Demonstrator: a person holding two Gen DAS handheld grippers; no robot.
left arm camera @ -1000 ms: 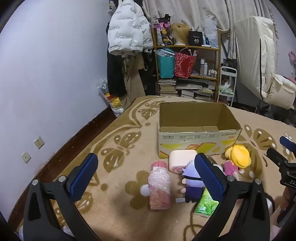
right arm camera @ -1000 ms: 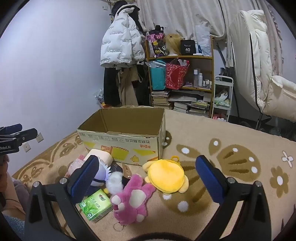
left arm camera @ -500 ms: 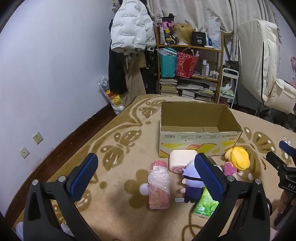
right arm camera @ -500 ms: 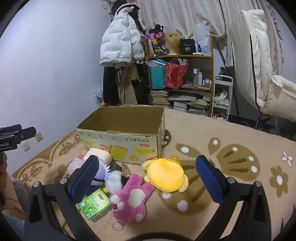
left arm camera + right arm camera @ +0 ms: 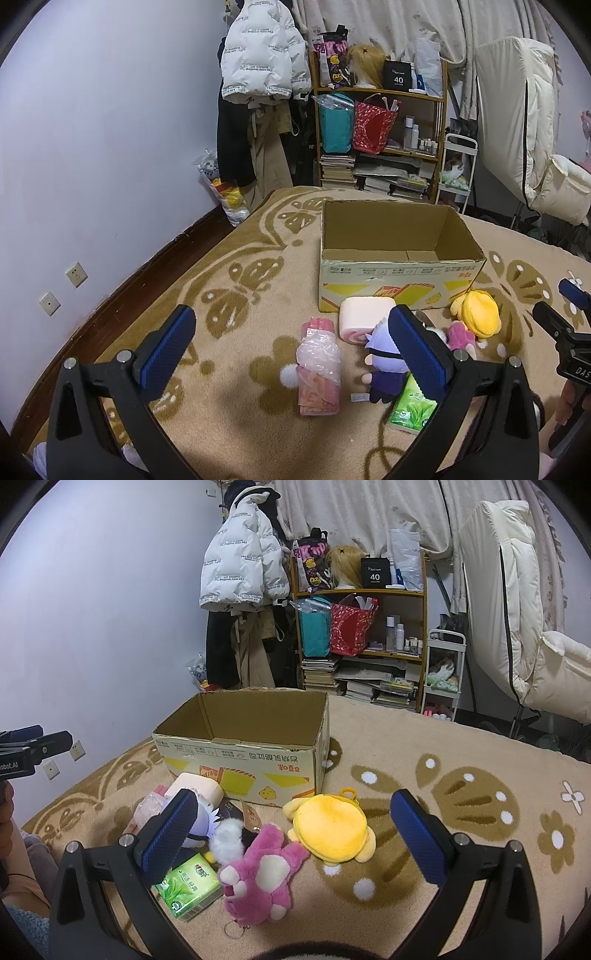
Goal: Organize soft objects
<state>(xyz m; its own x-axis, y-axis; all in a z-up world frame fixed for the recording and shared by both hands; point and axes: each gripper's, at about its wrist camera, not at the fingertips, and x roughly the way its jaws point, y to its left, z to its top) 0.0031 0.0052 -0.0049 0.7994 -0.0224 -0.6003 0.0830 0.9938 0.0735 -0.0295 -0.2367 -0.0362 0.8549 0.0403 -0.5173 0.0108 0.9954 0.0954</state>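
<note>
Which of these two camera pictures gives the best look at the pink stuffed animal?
The right wrist view: the pink plush toy lies whole and near, its keyring showing, between the open jaws. In the left wrist view only a small part of it peeks out behind the left gripper's finger, beside the yellow plush.

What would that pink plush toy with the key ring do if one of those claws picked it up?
The pink plush toy looks stuffed and fuzzy, so it would probably squash between the pads and its limbs droop. It seems light for its size. Its key ring, lying loose on the blanket, would likely dangle.
</note>
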